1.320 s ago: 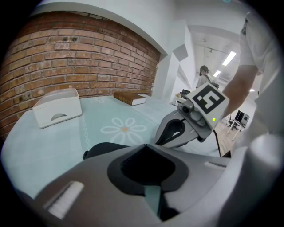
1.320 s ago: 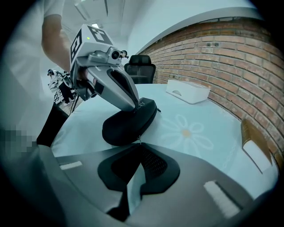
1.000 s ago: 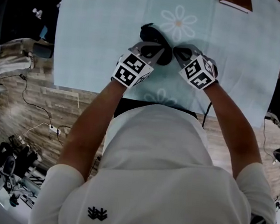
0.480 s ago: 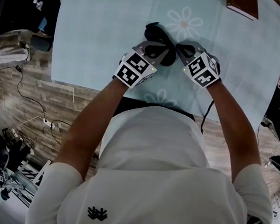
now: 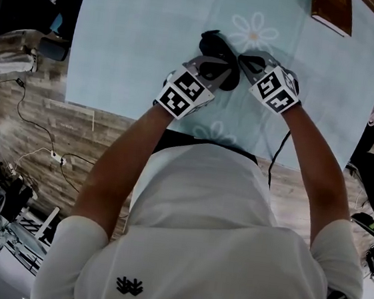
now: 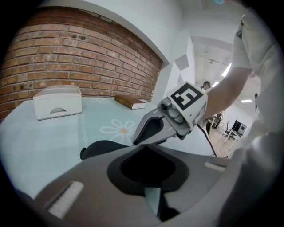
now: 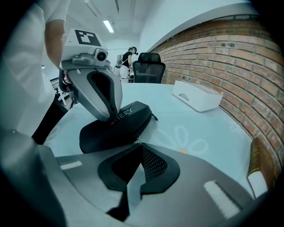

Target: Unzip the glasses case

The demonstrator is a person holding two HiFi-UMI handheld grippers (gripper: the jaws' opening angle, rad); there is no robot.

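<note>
A black zipped glasses case (image 5: pixel 214 49) lies on the pale blue daisy tablecloth (image 5: pixel 140 33). My left gripper (image 5: pixel 218 67) is shut, and its joined tips press down on the case's top; the right gripper view shows this left gripper (image 7: pixel 111 116) on the case (image 7: pixel 120 126). My right gripper (image 5: pixel 243 60) is at the case's near right end. Its jaws (image 7: pixel 138 145) are shut, with the small metal zipper pull (image 7: pixel 138 139) right at their tip. From the left gripper (image 6: pixel 148 148), the case (image 6: pixel 104 148) shows to the left and the right gripper (image 6: pixel 148 128) stands just beyond.
A white box (image 7: pixel 197 95) stands near the brick wall. A brown book (image 5: pixel 332 11) lies at the table's far right corner. The table's near edge (image 5: pixel 111 107) runs just below the grippers. A black office chair (image 7: pixel 148 71) stands beyond the table.
The head view has shifted slightly, so everything sits a little higher and further right. Both grippers stay at the case, and the case looks unmoved.
</note>
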